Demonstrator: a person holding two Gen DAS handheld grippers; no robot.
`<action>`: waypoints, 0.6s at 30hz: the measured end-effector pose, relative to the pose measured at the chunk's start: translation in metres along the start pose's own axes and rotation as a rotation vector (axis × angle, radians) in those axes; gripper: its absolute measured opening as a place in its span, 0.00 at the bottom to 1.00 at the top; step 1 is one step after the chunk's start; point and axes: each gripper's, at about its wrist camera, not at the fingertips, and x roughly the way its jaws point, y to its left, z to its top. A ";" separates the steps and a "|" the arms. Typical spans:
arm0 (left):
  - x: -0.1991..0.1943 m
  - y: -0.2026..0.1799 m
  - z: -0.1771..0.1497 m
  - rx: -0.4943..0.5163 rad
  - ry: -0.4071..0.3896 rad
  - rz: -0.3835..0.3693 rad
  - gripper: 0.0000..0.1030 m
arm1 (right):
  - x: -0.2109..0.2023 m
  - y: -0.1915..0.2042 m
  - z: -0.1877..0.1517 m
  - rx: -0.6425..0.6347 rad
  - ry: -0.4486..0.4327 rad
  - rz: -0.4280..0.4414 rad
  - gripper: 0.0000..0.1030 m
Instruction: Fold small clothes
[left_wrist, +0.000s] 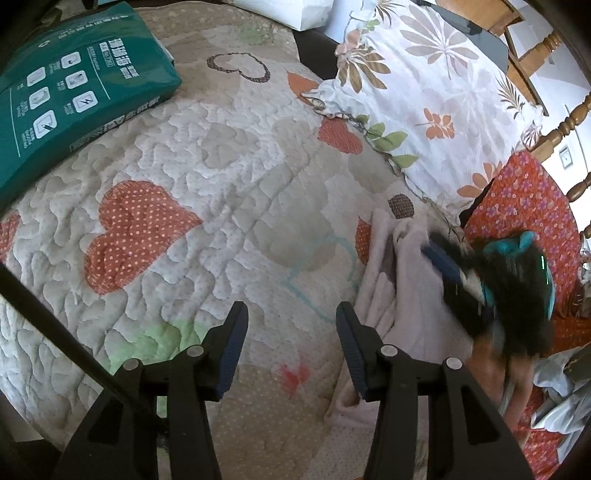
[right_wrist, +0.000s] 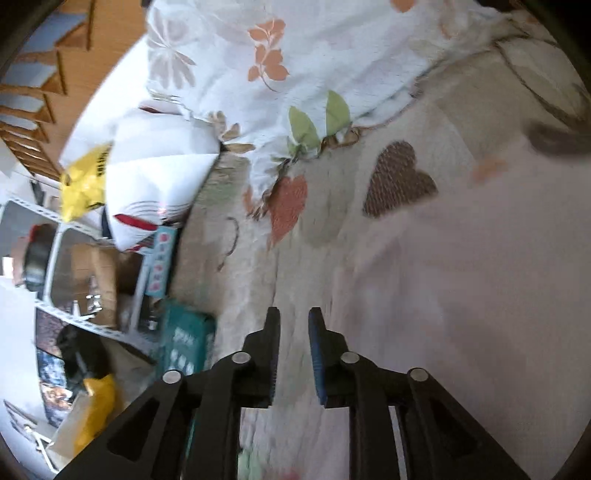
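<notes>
A pale pink small garment (left_wrist: 406, 306) lies rumpled on the heart-patterned quilt (left_wrist: 207, 177), to the right of my left gripper (left_wrist: 291, 308). That gripper hangs open over bare quilt with nothing between its fingers, and its right finger is near the garment's edge. My right gripper (left_wrist: 476, 280) shows blurred in the left wrist view, over the garment's far right side, held by a hand. In the right wrist view my right gripper (right_wrist: 293, 312) has its jaws a little apart and empty. The pink garment (right_wrist: 461, 295) spreads to its right, blurred.
A green plastic package (left_wrist: 74, 92) lies on the quilt's far left. A floral pillow (left_wrist: 424, 92) sits at the back right, with a red flowered cloth (left_wrist: 524, 206) and a wooden bed rail (left_wrist: 569, 122) beyond it. Off the bed stands a metal shelf (right_wrist: 92, 277) with boxes.
</notes>
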 end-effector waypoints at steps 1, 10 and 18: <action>-0.001 0.000 0.000 0.000 -0.004 0.004 0.48 | -0.006 -0.006 -0.015 0.008 0.007 0.004 0.18; -0.007 -0.006 -0.004 0.044 -0.065 0.090 0.54 | 0.002 -0.004 -0.138 -0.071 0.244 0.033 0.19; -0.023 -0.029 -0.024 0.169 -0.136 0.137 0.55 | -0.075 -0.032 -0.196 -0.058 0.253 -0.061 0.27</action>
